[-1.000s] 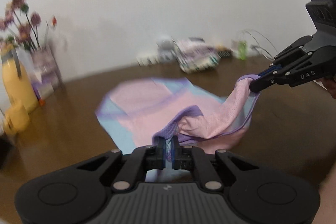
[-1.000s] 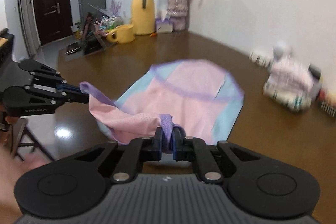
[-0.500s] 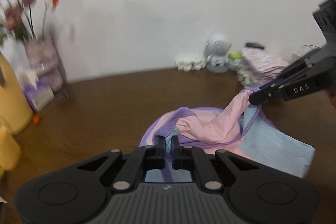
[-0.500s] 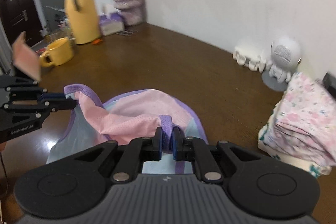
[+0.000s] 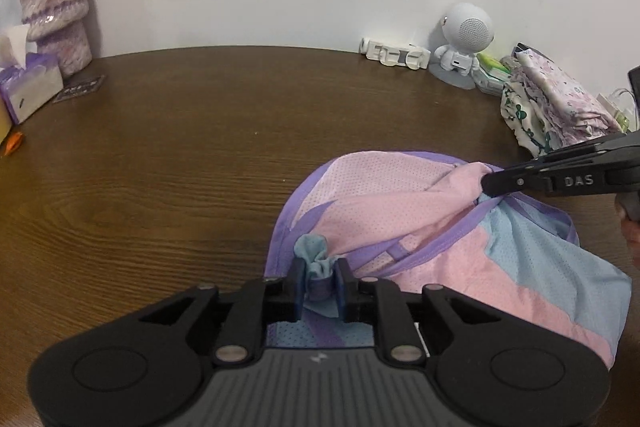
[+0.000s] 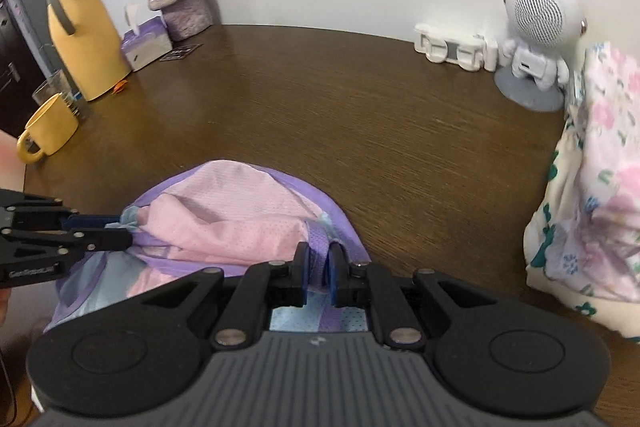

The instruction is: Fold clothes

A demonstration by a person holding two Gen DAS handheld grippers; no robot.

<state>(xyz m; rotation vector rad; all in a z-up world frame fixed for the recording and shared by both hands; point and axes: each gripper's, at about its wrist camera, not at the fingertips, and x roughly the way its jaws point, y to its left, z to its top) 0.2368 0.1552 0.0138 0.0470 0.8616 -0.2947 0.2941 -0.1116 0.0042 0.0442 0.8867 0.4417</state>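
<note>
- Garment [image 5: 400, 219] of pink, blue and purple mesh lies on the brown table [image 5: 180, 147], near the floral folded pile [image 6: 592, 187]; its gathered edge is doubled over the flat part.
- Left gripper [image 5: 320, 283] is clenched on a blue corner, right gripper [image 6: 316, 267] on a purple hem.
- Keep both corners level and the cloth between them taut, and lay them onto the far edge.
- That far edge is partly hidden, so it is probably better to align slowly before letting go.

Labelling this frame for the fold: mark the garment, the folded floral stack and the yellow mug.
pink mesh garment [image 5: 400, 203], left wrist view, pink upper panel.
folded floral clothes stack [image 6: 600, 187], right wrist view, stack's facing side.
yellow mug [image 6: 54, 125], right wrist view, outer wall.
</note>
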